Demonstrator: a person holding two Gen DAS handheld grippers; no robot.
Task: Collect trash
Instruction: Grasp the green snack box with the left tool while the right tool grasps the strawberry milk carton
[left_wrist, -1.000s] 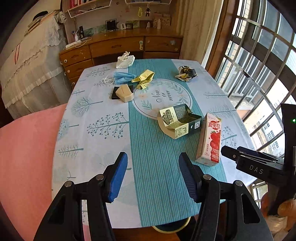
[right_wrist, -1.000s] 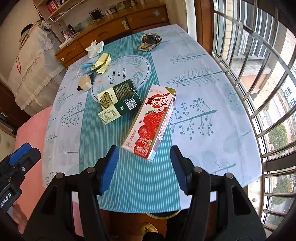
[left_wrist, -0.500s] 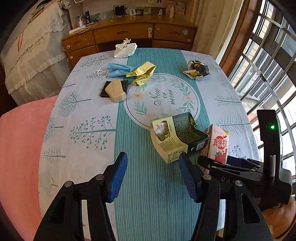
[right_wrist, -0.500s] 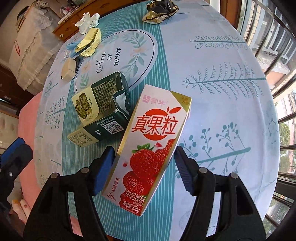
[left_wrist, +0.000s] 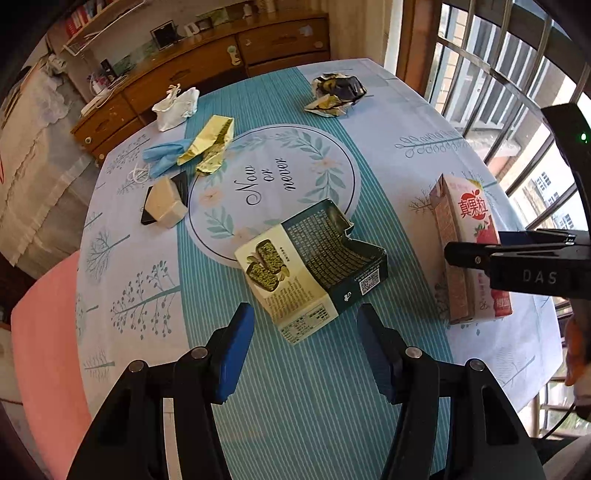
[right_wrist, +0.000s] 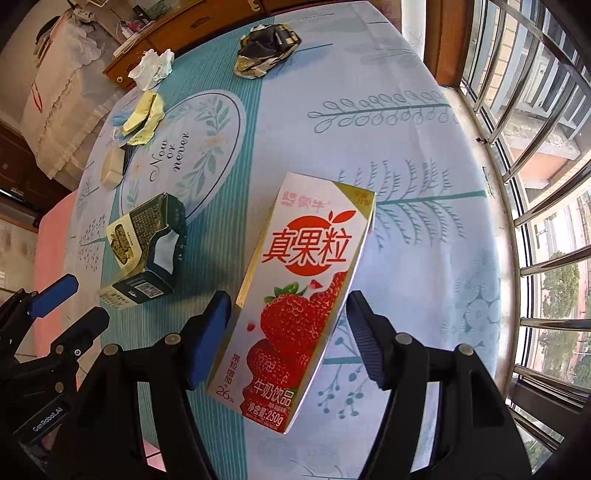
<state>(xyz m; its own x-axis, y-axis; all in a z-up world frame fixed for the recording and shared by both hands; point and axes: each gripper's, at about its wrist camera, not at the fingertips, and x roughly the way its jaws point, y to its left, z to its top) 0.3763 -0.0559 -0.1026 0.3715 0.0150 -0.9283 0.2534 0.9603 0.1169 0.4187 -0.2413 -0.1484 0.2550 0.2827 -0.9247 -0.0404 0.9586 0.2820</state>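
A pink strawberry milk carton (right_wrist: 306, 291) lies flat on the tablecloth (right_wrist: 388, 147). My right gripper (right_wrist: 288, 306) straddles its lower half, open, with a thin gap between each blue pad and the carton's sides. A torn green and cream snack box (left_wrist: 314, 266) lies on the teal stripe. My left gripper (left_wrist: 303, 317) hovers open just short of the box's near end, touching nothing. In the left wrist view the right gripper (left_wrist: 517, 258) shows side-on over the carton (left_wrist: 465, 229). In the right wrist view the left gripper (right_wrist: 66, 306) sits beside the box (right_wrist: 147, 236).
Farther back lie a crumpled dark foil wrapper (left_wrist: 334, 94), a yellow wrapper (left_wrist: 208, 144), a blue face mask (left_wrist: 162, 155), a white tissue (left_wrist: 177, 107) and a beige block on a black phone (left_wrist: 164, 203). A pink seat (left_wrist: 44, 332) is left; a barred window (left_wrist: 498, 74) is right.
Both grippers have come forward and lower over the table. The carton now sits between the right fingers, and the snack box has come close to the left fingertips.
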